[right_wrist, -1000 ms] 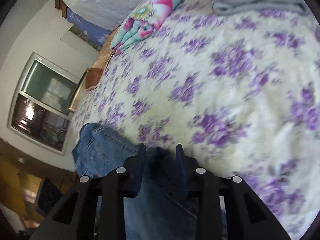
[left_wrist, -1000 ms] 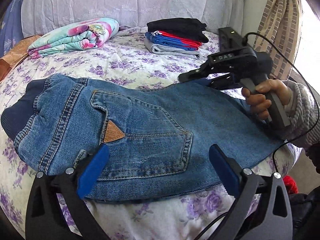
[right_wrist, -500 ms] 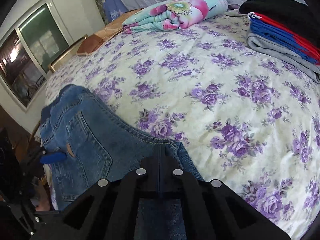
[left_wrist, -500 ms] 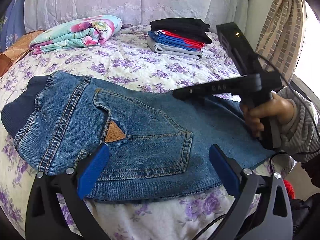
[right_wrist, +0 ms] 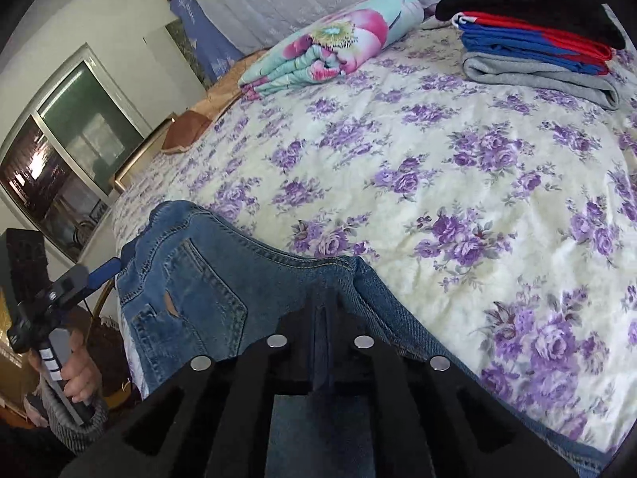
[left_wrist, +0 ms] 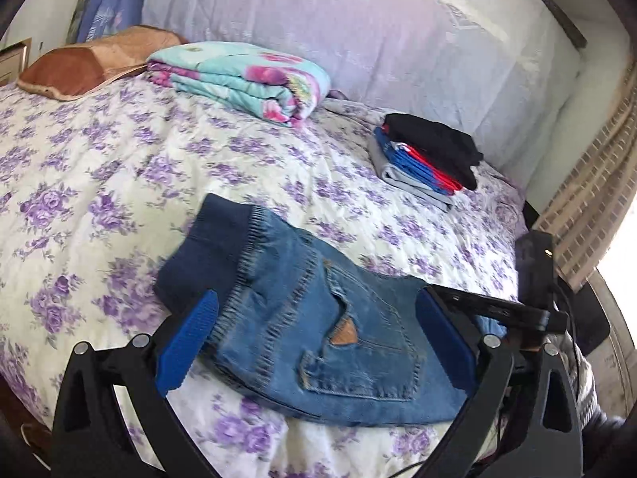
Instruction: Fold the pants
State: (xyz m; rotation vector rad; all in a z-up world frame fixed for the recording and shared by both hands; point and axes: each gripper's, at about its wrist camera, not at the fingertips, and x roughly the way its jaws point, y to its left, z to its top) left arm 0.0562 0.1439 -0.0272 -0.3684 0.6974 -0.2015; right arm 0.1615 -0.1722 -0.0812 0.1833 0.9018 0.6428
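Observation:
Blue denim pants with a dark navy waistband lie near the front edge of the flowered bed, back pocket up. My left gripper is open, its blue pads either side of the pants, holding nothing. My right gripper is shut on a fold of the pants' leg fabric and holds it raised off the bed. It also shows in the left wrist view at the right end of the pants. The left gripper appears at far left in the right wrist view.
A stack of folded clothes sits at the back right of the bed. A rolled floral blanket and a brown pillow lie at the back. A curtain hangs at right. A window is at left.
My right gripper closed on the pants' leg end and lifted it. My left gripper swung its view left and back; the pants now look shorter and bunched.

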